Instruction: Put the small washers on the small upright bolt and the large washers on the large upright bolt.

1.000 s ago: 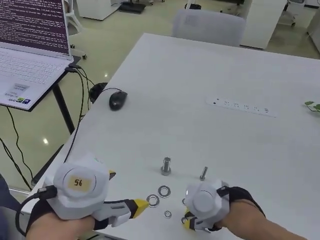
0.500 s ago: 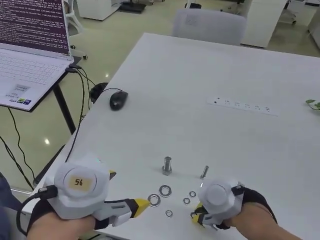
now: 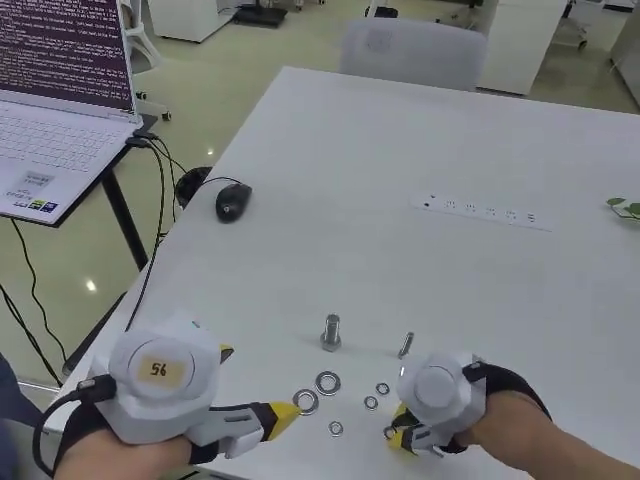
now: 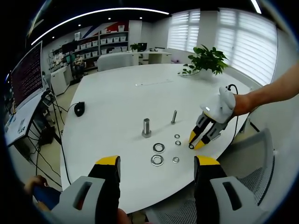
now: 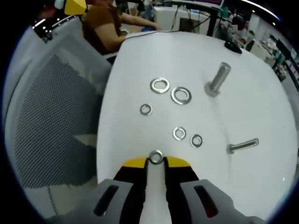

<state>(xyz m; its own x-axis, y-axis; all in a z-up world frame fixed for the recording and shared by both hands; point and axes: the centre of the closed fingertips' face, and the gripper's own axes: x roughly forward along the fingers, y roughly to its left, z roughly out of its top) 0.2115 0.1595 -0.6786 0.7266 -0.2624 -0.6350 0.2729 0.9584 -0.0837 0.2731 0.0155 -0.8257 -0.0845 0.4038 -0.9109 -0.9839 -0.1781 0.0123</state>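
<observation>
My right gripper (image 5: 156,163) pinches a small washer (image 5: 156,157) between its fingers near the desk (image 5: 140,60) edge; my left gripper's (image 4: 157,164) fingers stand wide.

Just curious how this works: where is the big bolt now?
In the head view the big bolt stands upright near the front edge of the table, left of the thin bolt and just beyond the two large washers.

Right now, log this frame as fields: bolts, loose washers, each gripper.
large bolt: upright, bare
small bolt: upright, bare
large washers: two, flat on table
small washers: three loose near small bolt
left gripper: open, empty, facing large washers
right gripper: shut on a fourth small washer
</observation>
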